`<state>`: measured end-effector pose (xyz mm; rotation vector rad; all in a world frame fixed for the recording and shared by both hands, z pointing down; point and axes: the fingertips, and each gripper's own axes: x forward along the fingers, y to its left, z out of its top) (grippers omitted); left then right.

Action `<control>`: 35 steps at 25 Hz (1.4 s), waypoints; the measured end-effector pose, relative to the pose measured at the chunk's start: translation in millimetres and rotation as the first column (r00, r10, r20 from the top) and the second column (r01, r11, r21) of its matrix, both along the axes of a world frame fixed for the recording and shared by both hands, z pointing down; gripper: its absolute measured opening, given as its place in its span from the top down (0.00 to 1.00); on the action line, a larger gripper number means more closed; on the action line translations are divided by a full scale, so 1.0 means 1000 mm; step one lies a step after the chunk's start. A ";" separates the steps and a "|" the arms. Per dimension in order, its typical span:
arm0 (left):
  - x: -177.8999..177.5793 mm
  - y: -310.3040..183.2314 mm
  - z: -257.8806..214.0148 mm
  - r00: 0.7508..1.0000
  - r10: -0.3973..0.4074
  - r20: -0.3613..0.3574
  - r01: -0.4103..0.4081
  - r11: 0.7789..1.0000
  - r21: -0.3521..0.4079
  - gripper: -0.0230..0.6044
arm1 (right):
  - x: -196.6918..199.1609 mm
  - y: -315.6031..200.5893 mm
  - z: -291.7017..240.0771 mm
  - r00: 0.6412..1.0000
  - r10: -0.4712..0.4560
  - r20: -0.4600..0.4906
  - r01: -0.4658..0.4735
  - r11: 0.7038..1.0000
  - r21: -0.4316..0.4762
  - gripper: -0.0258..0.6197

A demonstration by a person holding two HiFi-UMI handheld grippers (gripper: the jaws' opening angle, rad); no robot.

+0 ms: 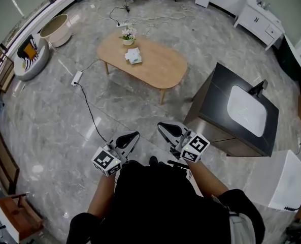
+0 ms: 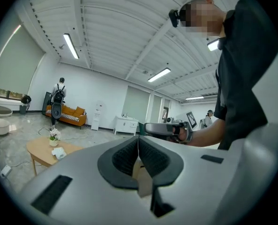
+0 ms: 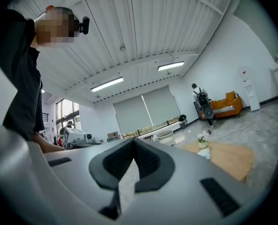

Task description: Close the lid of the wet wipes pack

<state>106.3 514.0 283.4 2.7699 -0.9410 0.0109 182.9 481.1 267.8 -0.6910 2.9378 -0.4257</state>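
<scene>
You wear a black short-sleeved top (image 1: 160,202), and a small black camera (image 3: 84,25) is mounted at your head. Your left gripper (image 1: 135,134) and right gripper (image 1: 161,126) have smooth light-grey shells, each set with dark rectangular insets. Black ribbed pads (image 2: 153,156) line the jaws. At the near end of each gripper is a white cube printed with black square markers: the left cube (image 1: 106,161) and the right cube (image 1: 195,147).

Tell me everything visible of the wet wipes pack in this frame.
The wet wipes pack is a small, whitish packet with a greenish patch. It lies flat on the oval wooden table, near a small potted flower but apart from it. It is too small in these views to tell whether its lid is open.
</scene>
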 end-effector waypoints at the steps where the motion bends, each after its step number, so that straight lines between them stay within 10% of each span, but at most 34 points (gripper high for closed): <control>1: 0.001 -0.004 0.003 1.000 -0.001 0.001 0.001 1.000 -0.015 0.94 | 0.001 -0.004 0.002 1.000 -0.003 0.004 0.003 1.000 -0.006 0.95; 15: -0.018 -0.167 0.018 0.997 0.039 -0.069 -0.042 0.998 -0.046 0.94 | -0.012 -0.149 0.020 0.997 0.051 -0.051 -0.054 0.997 -0.063 0.95; 35: -0.132 -0.389 0.004 0.988 0.031 -0.151 -0.036 0.999 -0.031 0.94 | -0.108 -0.375 0.000 0.992 0.095 -0.082 -0.097 0.995 -0.021 0.95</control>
